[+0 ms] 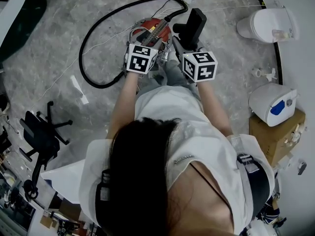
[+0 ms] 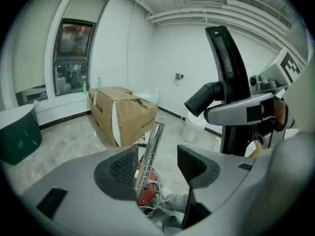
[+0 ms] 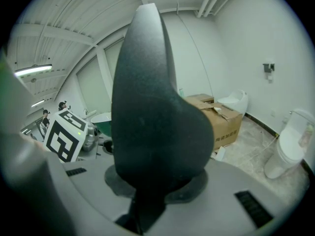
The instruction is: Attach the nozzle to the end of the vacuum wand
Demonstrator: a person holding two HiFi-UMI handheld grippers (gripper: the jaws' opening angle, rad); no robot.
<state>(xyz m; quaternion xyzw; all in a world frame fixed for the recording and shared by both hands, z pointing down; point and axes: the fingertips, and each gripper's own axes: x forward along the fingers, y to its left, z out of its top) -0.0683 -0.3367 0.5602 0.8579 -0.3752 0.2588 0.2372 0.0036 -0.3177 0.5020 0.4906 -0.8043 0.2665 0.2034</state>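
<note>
In the head view both marker cubes covered the jaws, and the wand was hard to pick out against the red vacuum (image 1: 158, 25) on the floor (image 1: 59, 58). A black hose (image 1: 91, 38) looped away to the left of it.

In the left gripper view the chrome wand (image 2: 151, 149) rose tilted from the vacuum, its lower end cut off behind the gripper's body. The left hand-held gripper (image 2: 157, 165) had its jaws spread, with the wand in the gap, close against the left-hand pad and clear of the other. Whether it touched that pad could not be told.

The right hand-held gripper (image 3: 155, 191) pinched the base of the black nozzle (image 3: 157, 122), which filled most of its view and hid the pads. The nozzle's bottom end was lost between the jaws.

Seen from the left gripper, the nozzle (image 2: 229, 82) stood upright to the right of the wand and above it, apart from it and not yet fitted. In the head view the nozzle (image 1: 194, 26) stuck out ahead of the right cube, just beside the vacuum.

A cardboard box (image 2: 123, 114) stood against the far wall.
</note>
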